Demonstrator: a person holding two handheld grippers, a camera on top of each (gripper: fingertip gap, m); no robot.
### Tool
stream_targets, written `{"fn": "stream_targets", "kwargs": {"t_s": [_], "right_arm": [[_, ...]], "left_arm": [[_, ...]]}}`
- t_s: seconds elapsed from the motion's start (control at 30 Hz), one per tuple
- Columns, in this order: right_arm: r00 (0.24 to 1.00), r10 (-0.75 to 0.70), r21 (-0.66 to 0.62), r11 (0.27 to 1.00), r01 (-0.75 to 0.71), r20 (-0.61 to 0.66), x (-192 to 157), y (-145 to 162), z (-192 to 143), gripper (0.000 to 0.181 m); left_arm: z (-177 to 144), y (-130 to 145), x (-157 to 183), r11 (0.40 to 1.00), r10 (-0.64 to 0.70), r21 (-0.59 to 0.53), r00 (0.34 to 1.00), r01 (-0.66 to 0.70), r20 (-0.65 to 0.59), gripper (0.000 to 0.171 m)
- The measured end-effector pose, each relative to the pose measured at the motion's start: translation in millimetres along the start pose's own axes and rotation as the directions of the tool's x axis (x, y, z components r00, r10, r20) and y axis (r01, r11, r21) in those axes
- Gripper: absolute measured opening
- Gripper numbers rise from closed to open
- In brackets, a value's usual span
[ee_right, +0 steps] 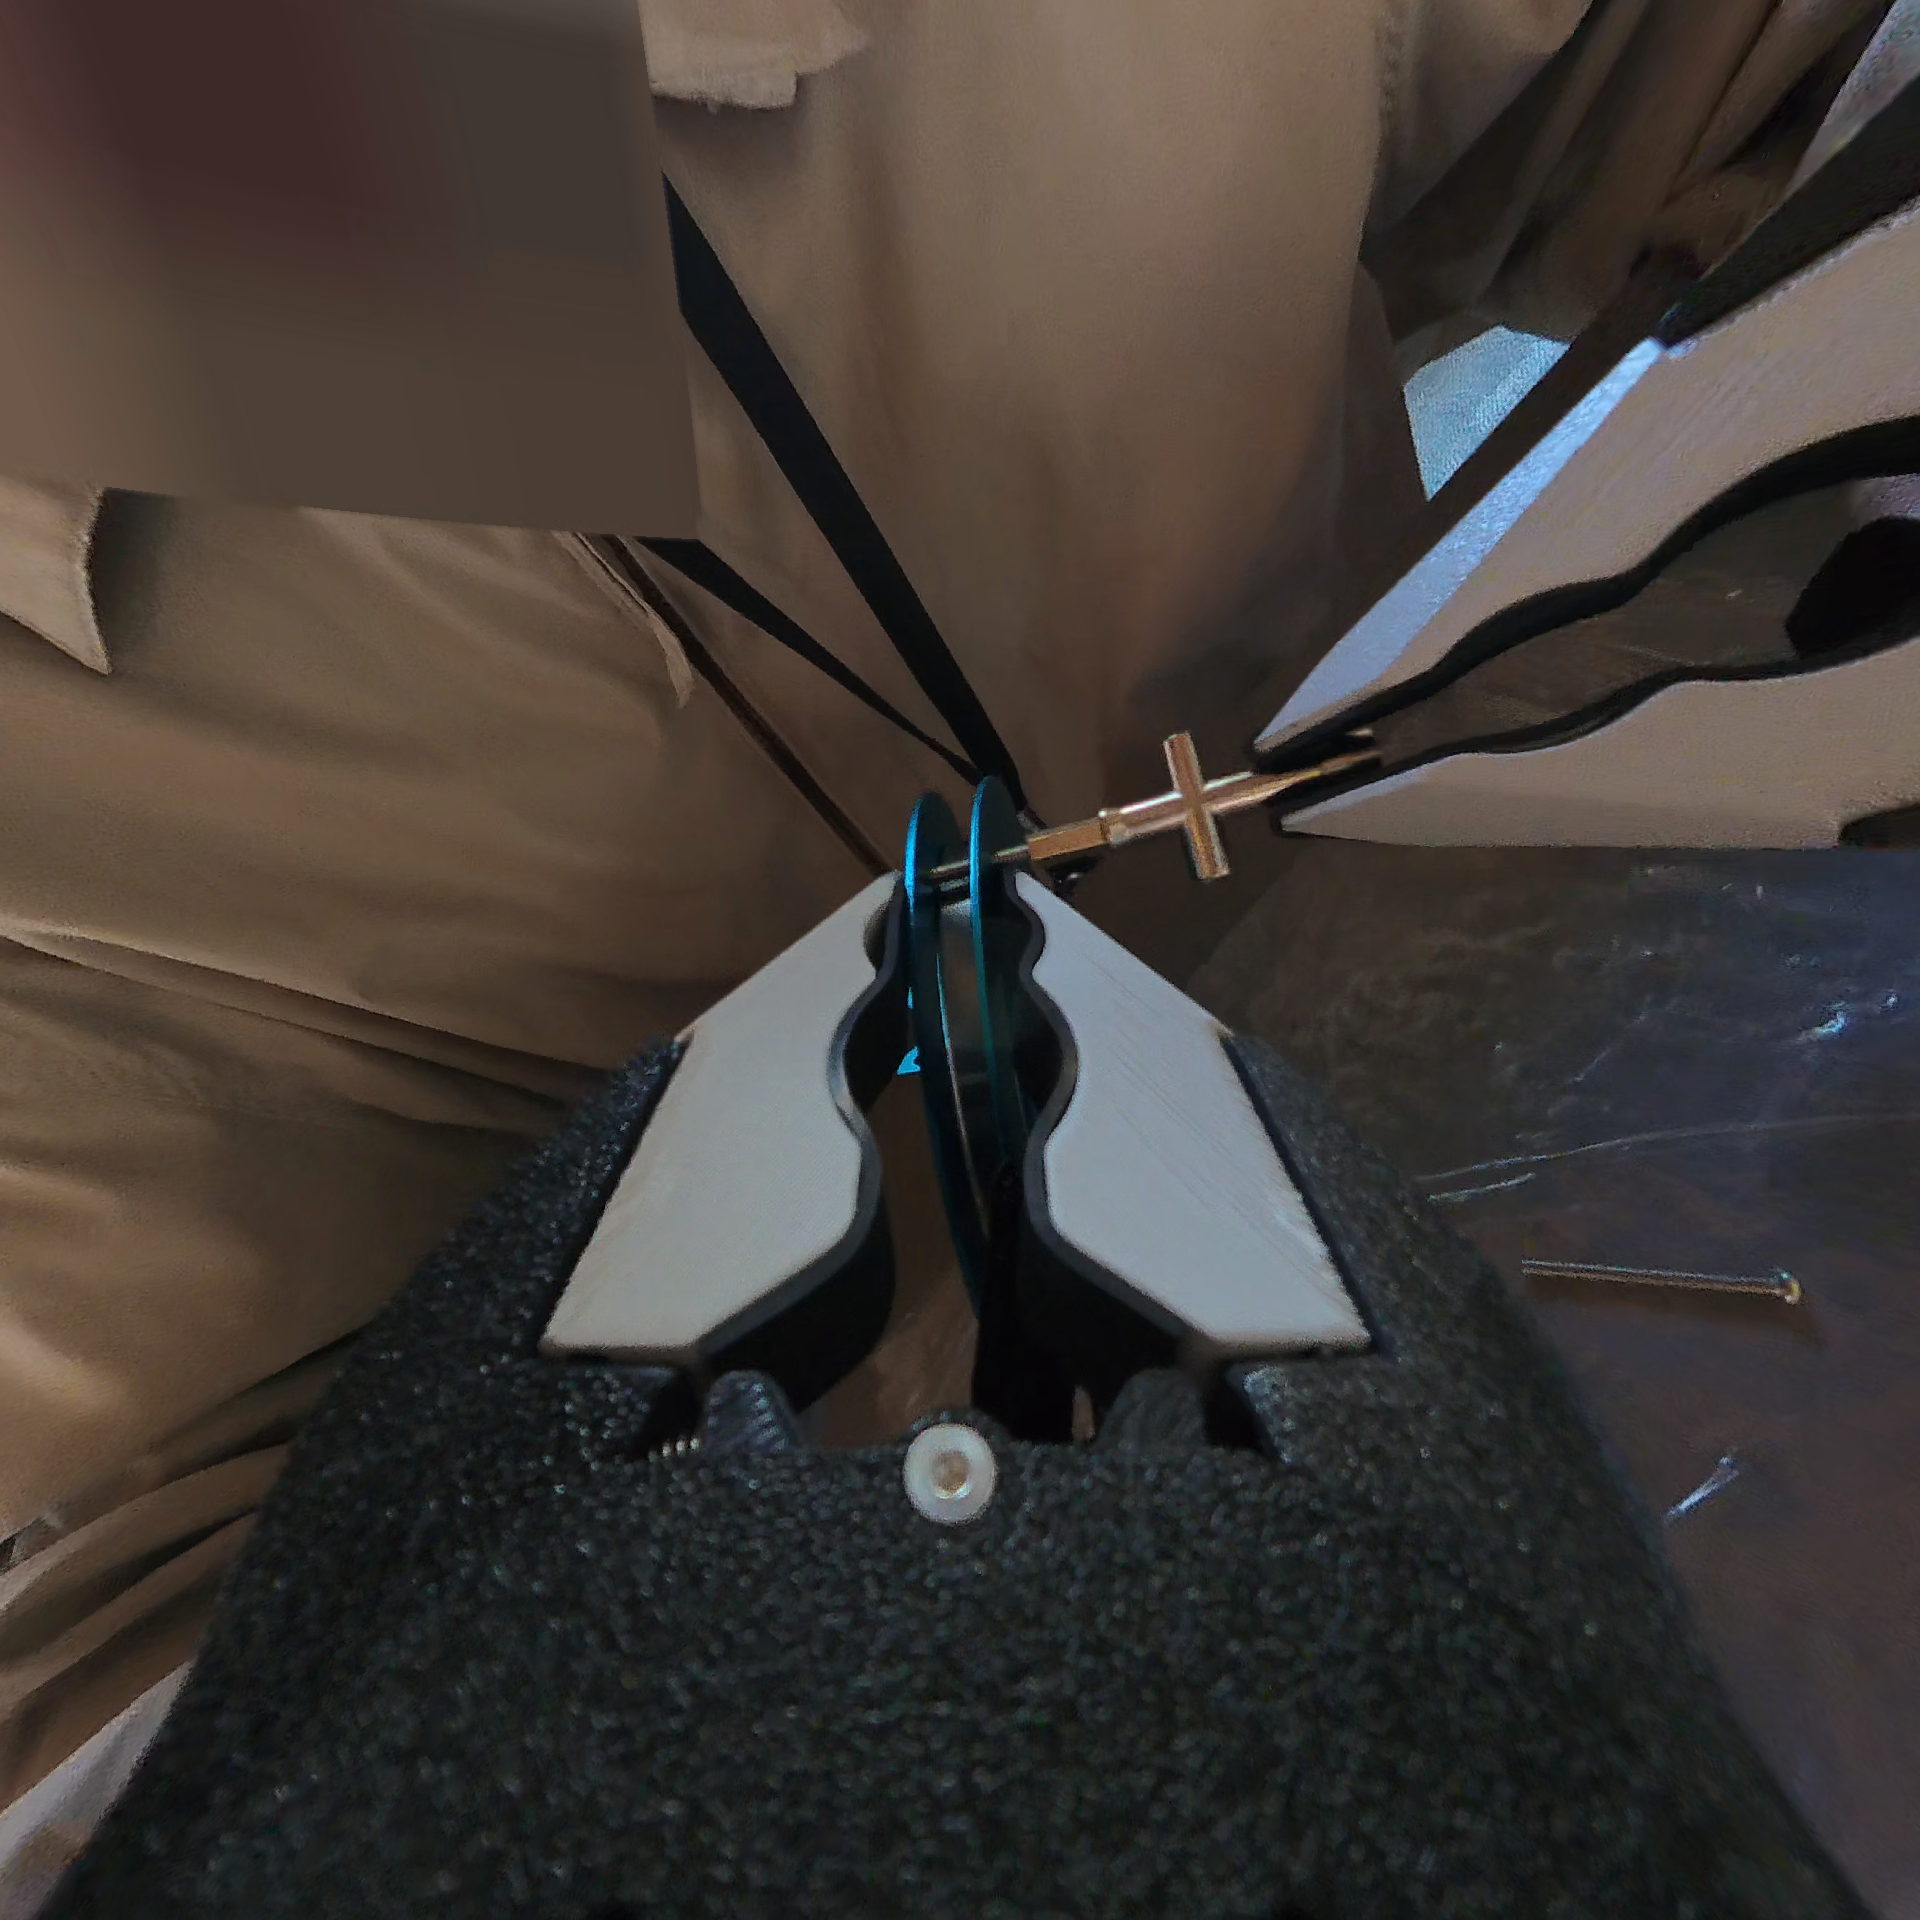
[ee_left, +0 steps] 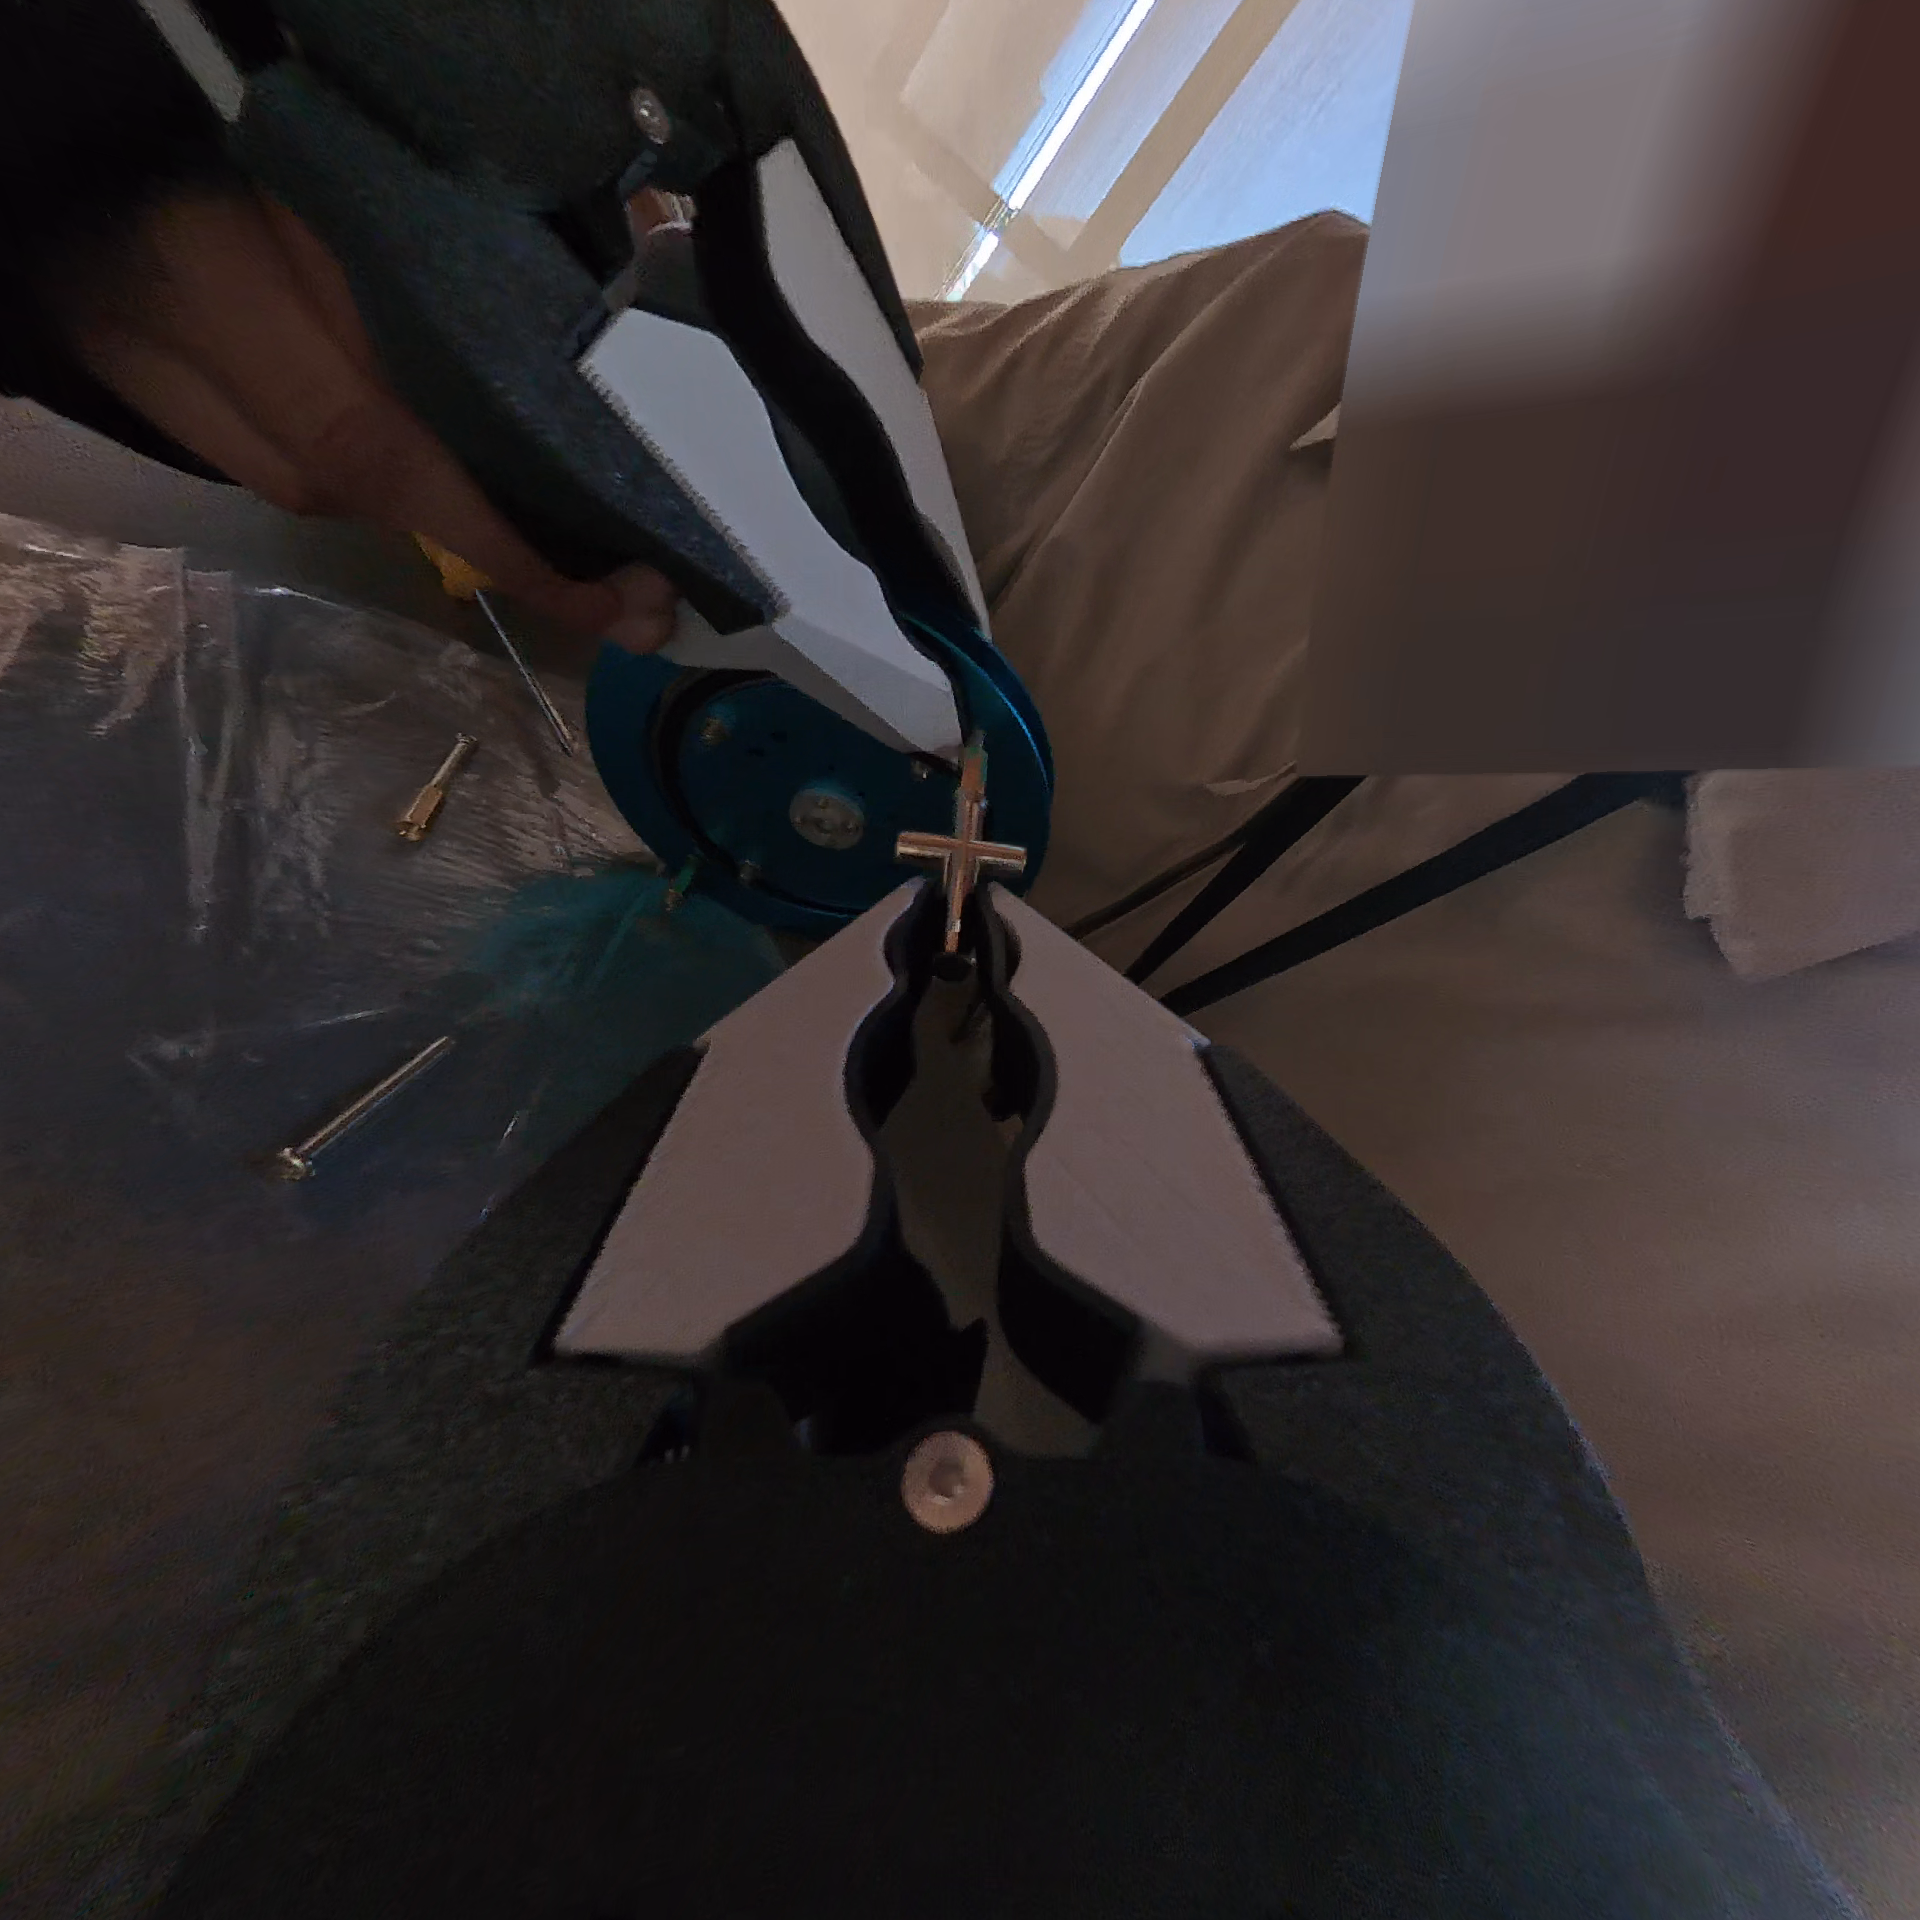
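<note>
**Two grippers meet at a blue reel**

Two things are held here, one per gripper.

Left wrist view: the left gripper (ee_left: 951, 914) is closed on the tail of a small cross-shaped metal key (ee_left: 958, 847). The key's long shaft runs straight ahead from the fingertips, its tip reaching a screw spot near the rim of the blue reel (ee_left: 790, 821). The short crossbar lies across that shaft, just clear of the fingertips. The right gripper (ee_left: 951, 717) comes in from the upper left and pinches the reel's rim; a hand (ee_left: 312, 416) is behind it. The reel's flat face, with its hub and small screws, is turned toward this camera. On the plastic sheet (ee_left: 208, 727) beside it lie a short brass piece (ee_left: 436, 784), a long screw (ee_left: 358, 1112) and a yellow-handled screwdriver (ee_left: 509, 644), all apart from the reel.

Right wrist view: the right gripper (ee_right: 956, 894) is clamped on the reel (ee_right: 951, 997), seen edge-on as two thin discs standing upright between the fingers. The key (ee_right: 1174, 816) comes from the right, nearly level and tilting slightly down toward its tip, which passes the nearer disc. The left gripper (ee_right: 1273, 779) holds its far end. Another long screw (ee_right: 1662, 1280) lies on the dark table, well apart. A beige garment (ee_right: 1039, 416) fills the background.
</note>
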State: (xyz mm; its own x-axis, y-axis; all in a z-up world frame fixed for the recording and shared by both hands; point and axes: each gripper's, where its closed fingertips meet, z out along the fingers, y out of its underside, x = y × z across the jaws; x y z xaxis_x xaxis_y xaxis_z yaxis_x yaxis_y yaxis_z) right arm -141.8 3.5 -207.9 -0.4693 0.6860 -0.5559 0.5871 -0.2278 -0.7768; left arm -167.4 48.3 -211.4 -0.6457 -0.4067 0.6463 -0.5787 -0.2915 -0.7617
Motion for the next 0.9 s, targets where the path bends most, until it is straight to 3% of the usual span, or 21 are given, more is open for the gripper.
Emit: {"fn": "stream_targets", "kwargs": {"t_s": [0.3,0.5,0.9], "right_arm": [[1.0,0.007,0.05,0.999,-0.009,0.029,1,-1,0,0.014],[0.995,0.029,0.119,0.992,-0.04,0.093,2,-1,-6,0.014],[0.995,0.052,0.134,0.989,-0.064,0.088,3,0,-9,0.014]], "left_arm": [[0,5,5,0.971,0.239,-0.058,0.965,-0.234,0.111,0.004],[12,17,-2,0.883,0.463,-0.204,0.858,-0.423,0.224,0.004],[2,21,-8,0.834,0.544,-0.285,0.794,-0.473,0.272,0.003]]}}
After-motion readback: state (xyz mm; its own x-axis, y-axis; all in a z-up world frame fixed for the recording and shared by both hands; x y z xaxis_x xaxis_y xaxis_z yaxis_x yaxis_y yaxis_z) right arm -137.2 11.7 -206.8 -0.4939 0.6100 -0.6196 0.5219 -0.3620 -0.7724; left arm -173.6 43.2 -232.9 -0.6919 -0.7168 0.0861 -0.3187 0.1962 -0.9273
